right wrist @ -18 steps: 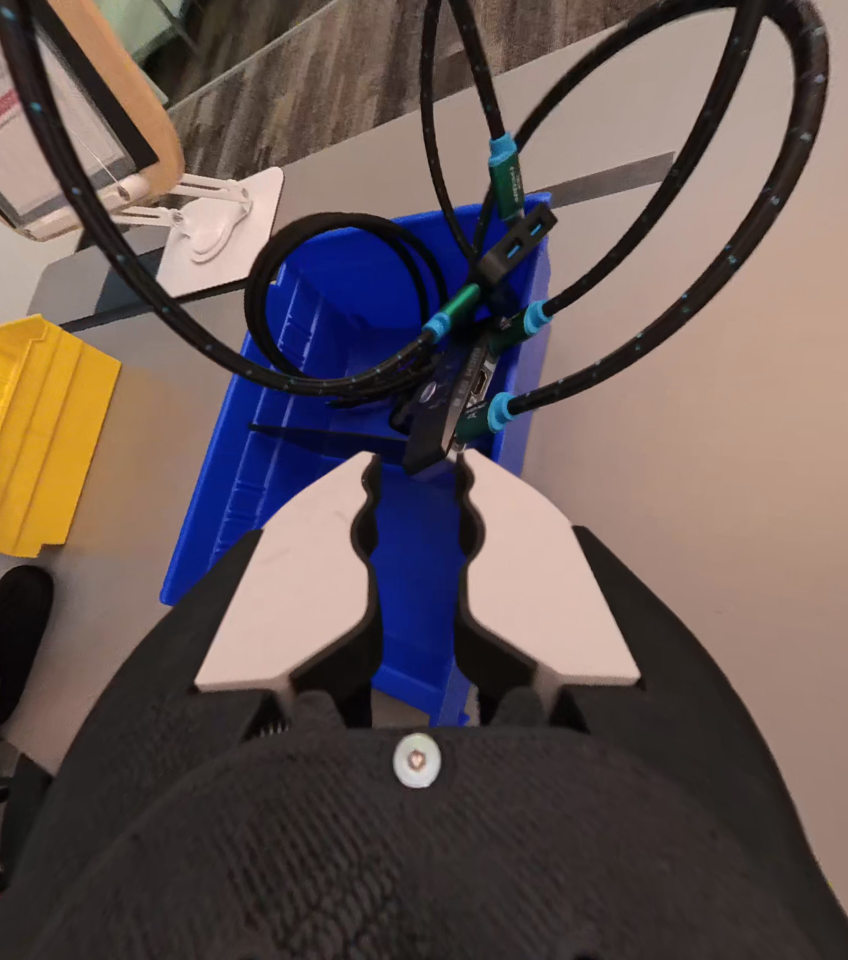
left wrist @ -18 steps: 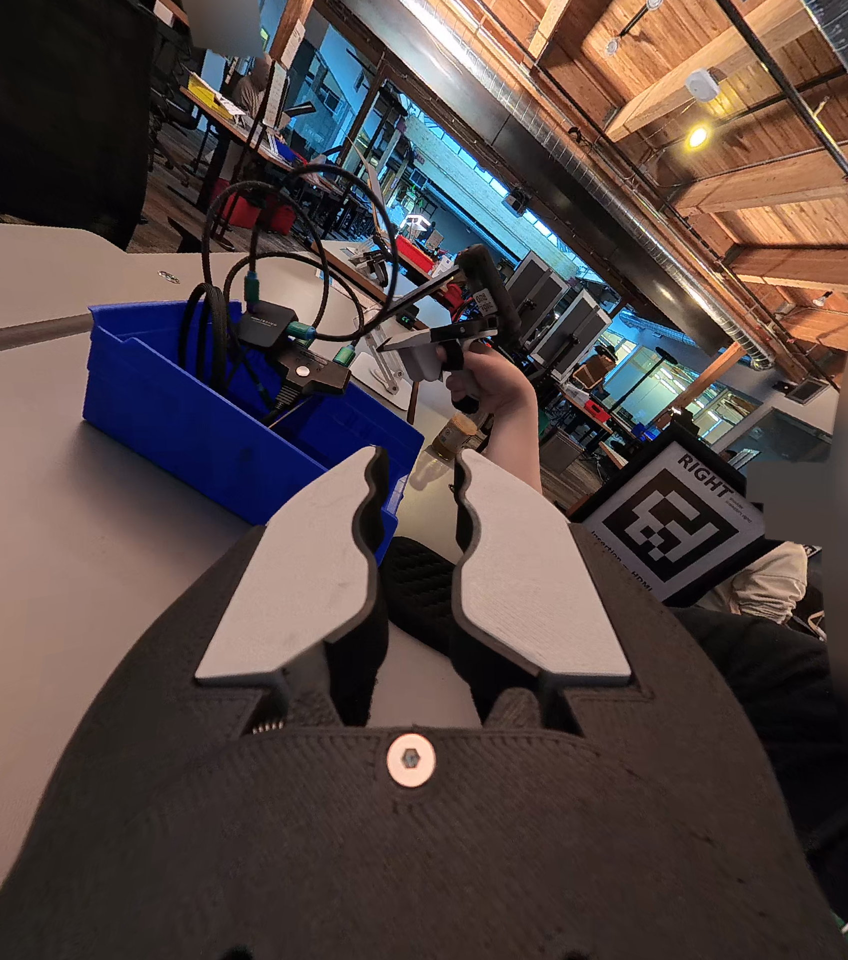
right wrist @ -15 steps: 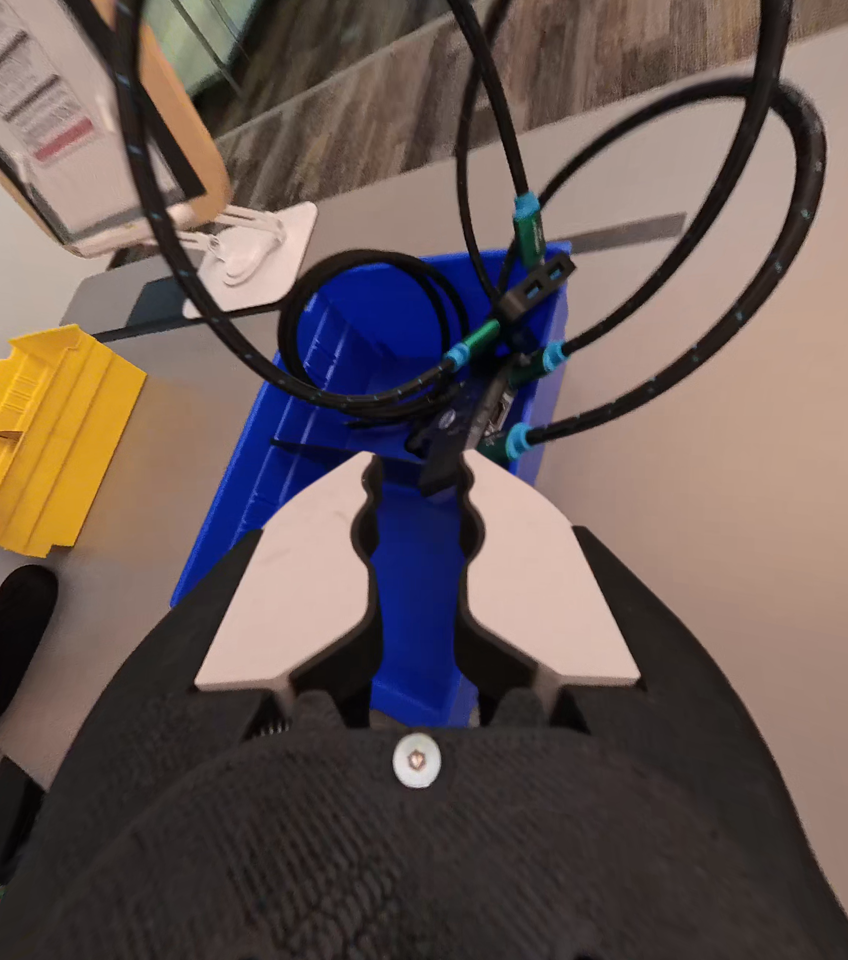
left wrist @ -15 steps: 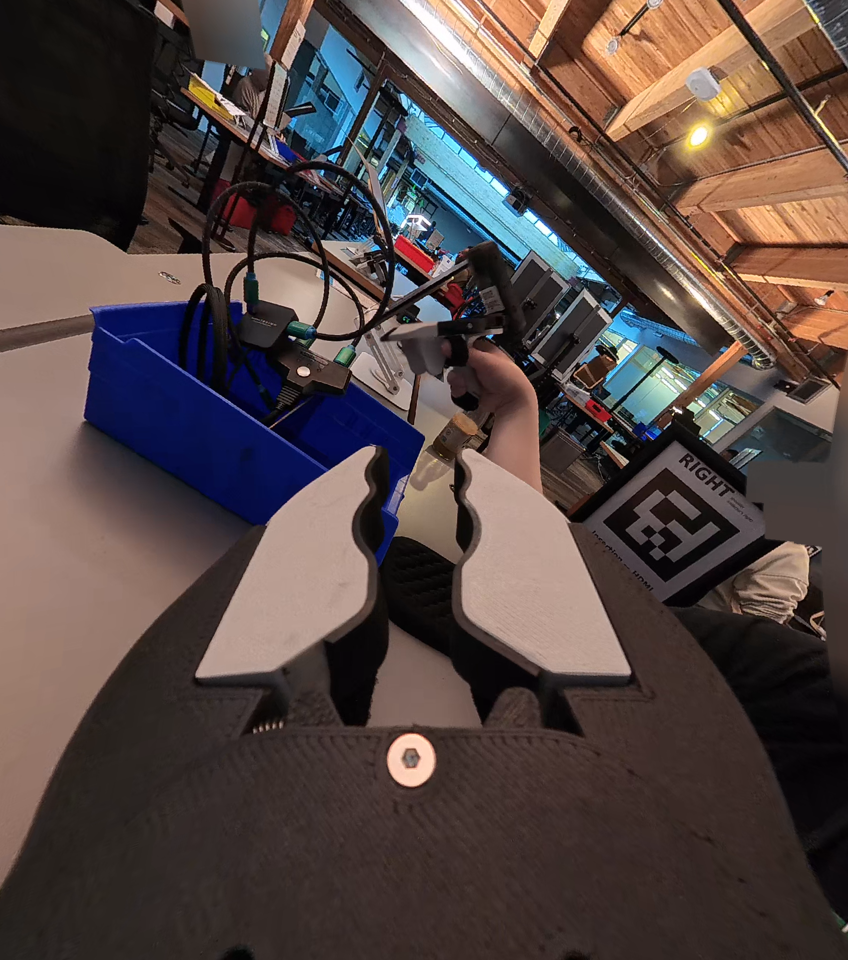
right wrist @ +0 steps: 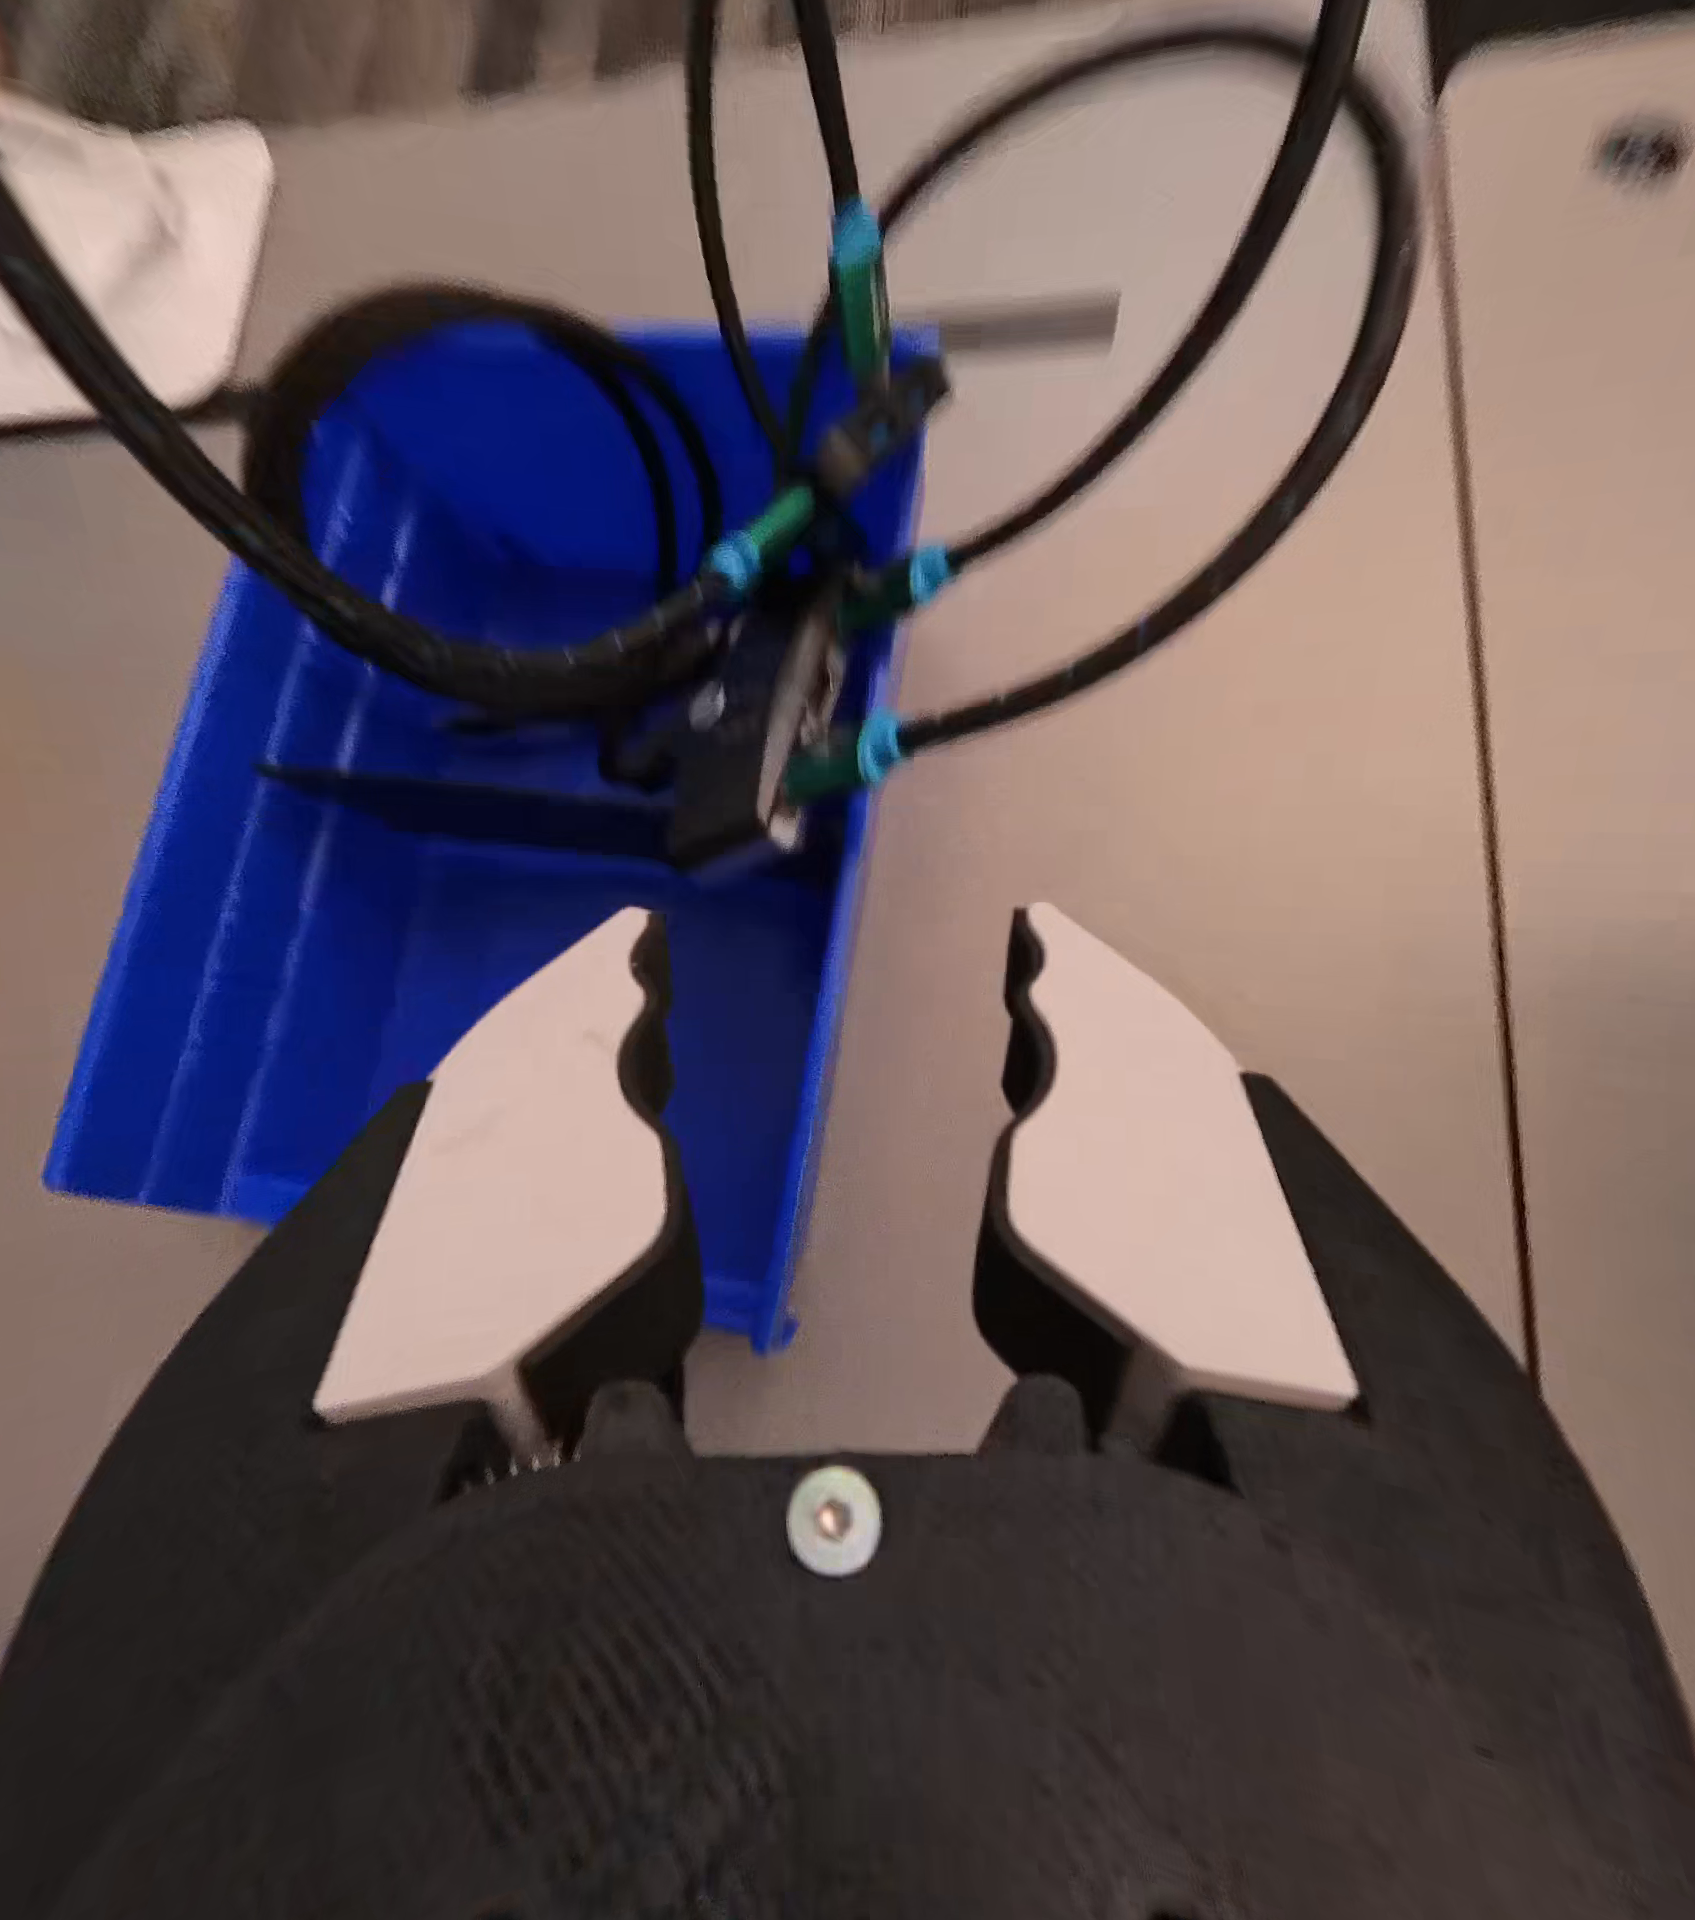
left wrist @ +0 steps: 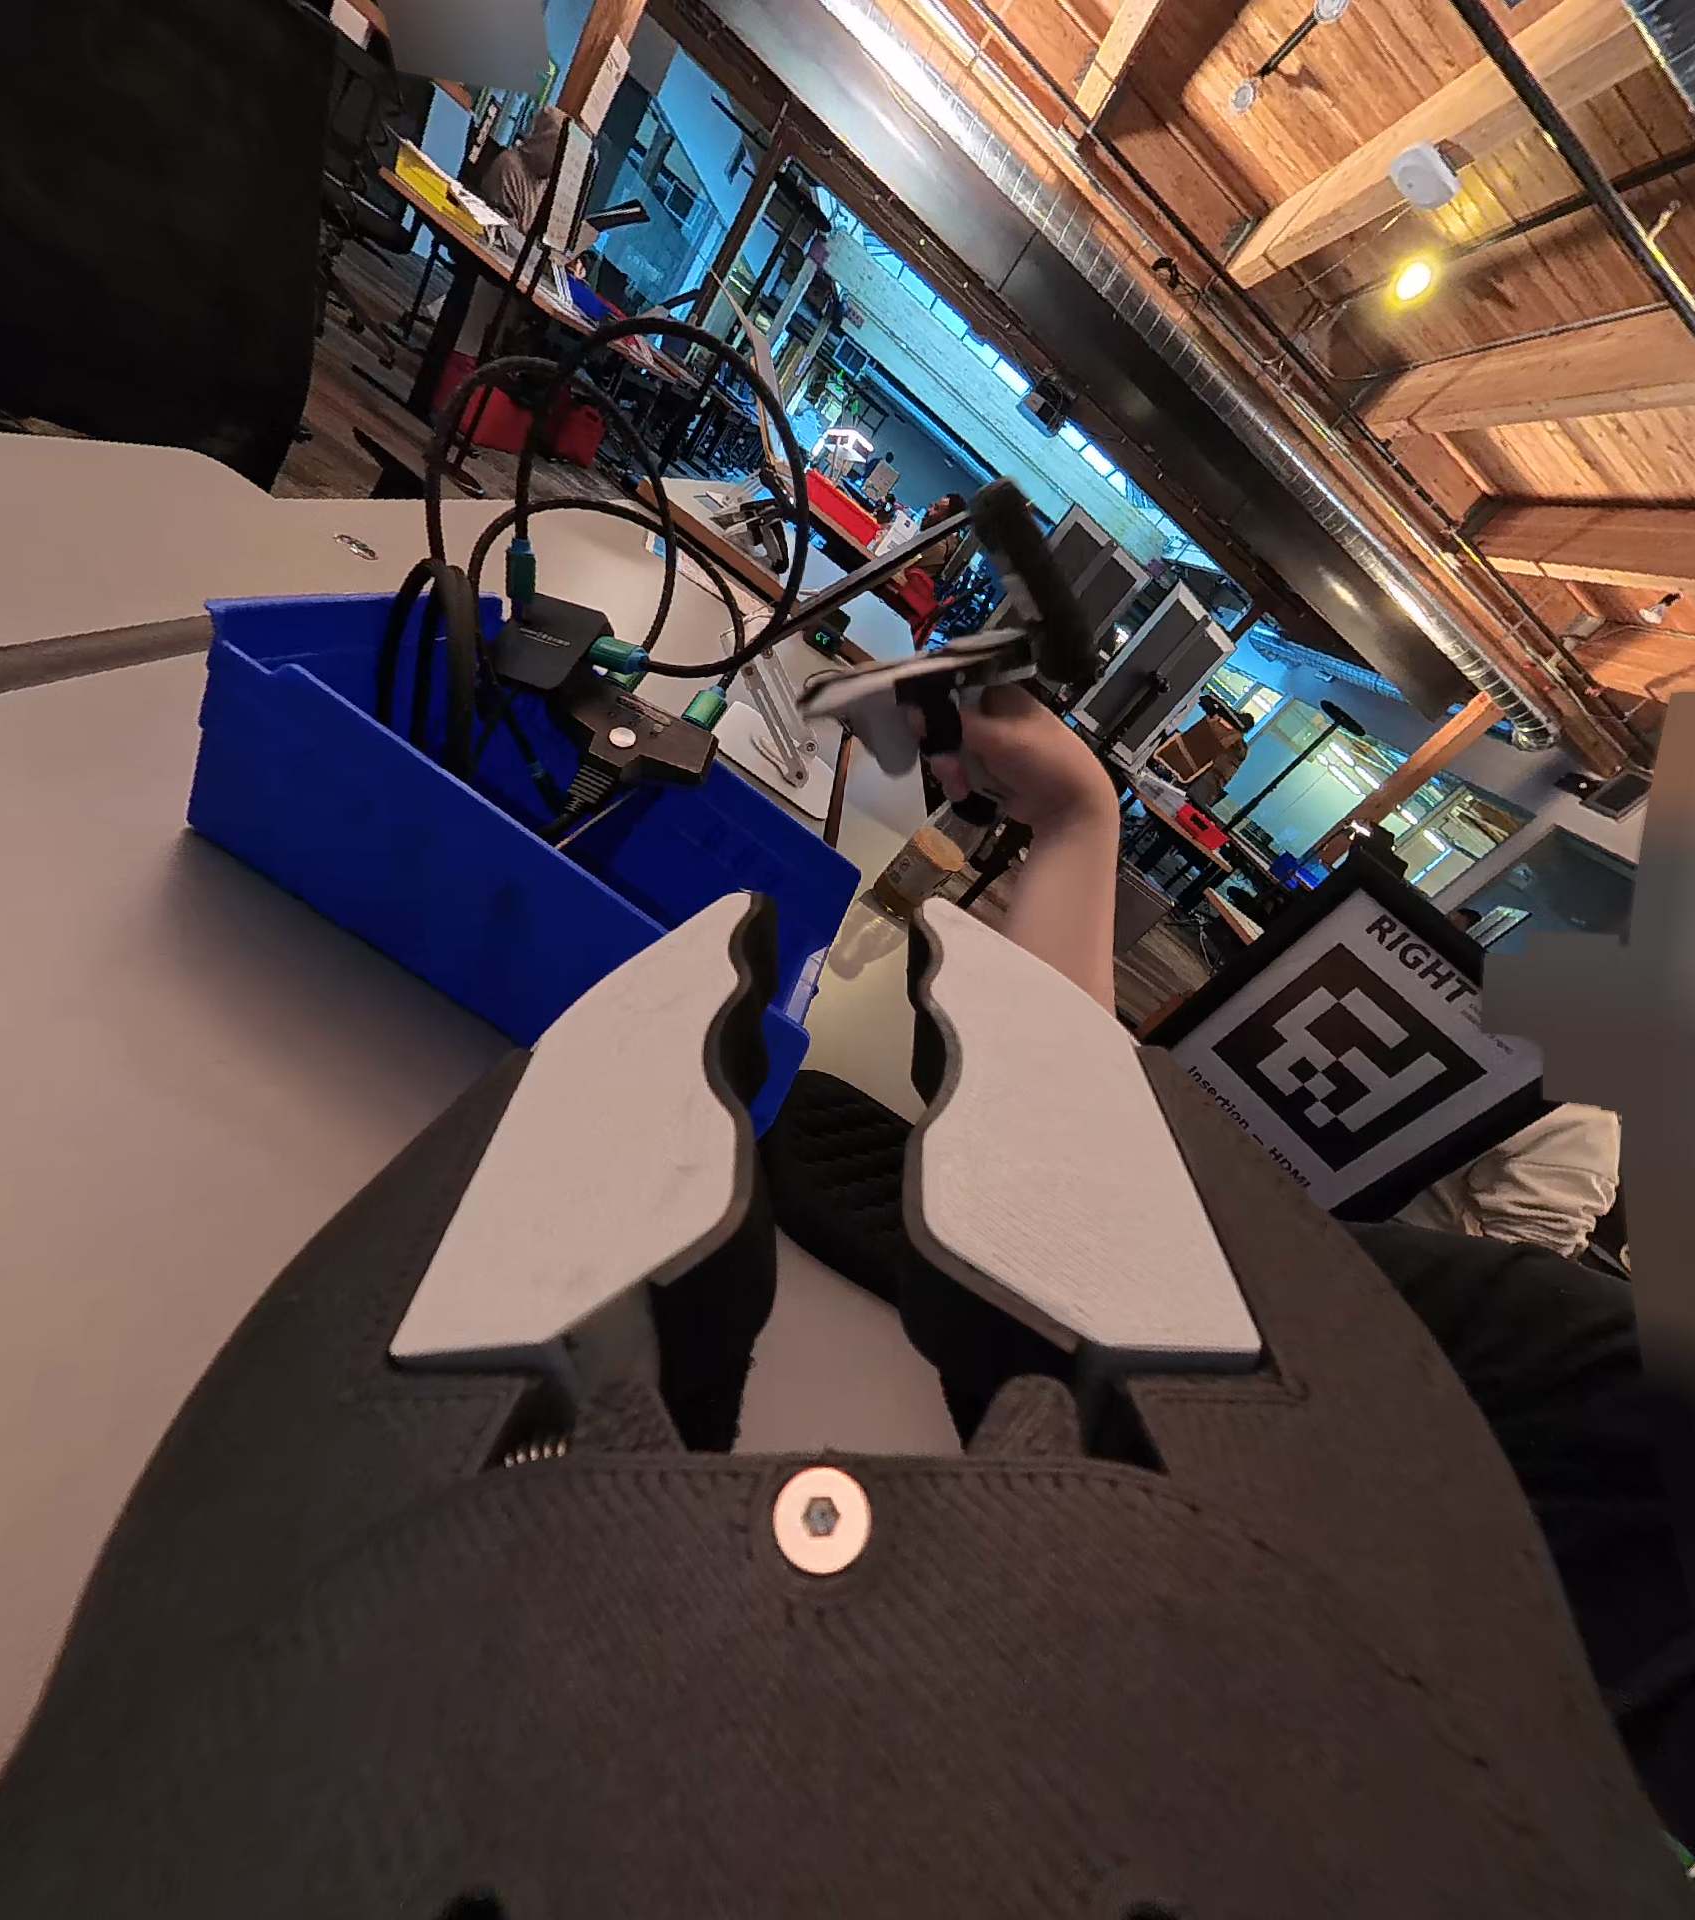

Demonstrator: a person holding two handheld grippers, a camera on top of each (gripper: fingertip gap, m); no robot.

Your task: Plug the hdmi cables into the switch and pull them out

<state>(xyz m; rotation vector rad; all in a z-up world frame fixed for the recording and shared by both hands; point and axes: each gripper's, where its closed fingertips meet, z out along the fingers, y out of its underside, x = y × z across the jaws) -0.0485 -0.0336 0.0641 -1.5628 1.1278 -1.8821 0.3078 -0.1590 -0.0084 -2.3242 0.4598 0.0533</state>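
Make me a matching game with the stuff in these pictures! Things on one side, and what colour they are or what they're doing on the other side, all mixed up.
Things:
1. bin
2. right gripper
3. left gripper
4. cable plugs

Descriptions:
A. green with light blue collars
B. fingers spread wide, holding nothing
C. blue, sitting on the grey table
D. fingers close together with a narrow gap, holding nothing

Pairs: 1-C, 2-B, 3-D, 4-A
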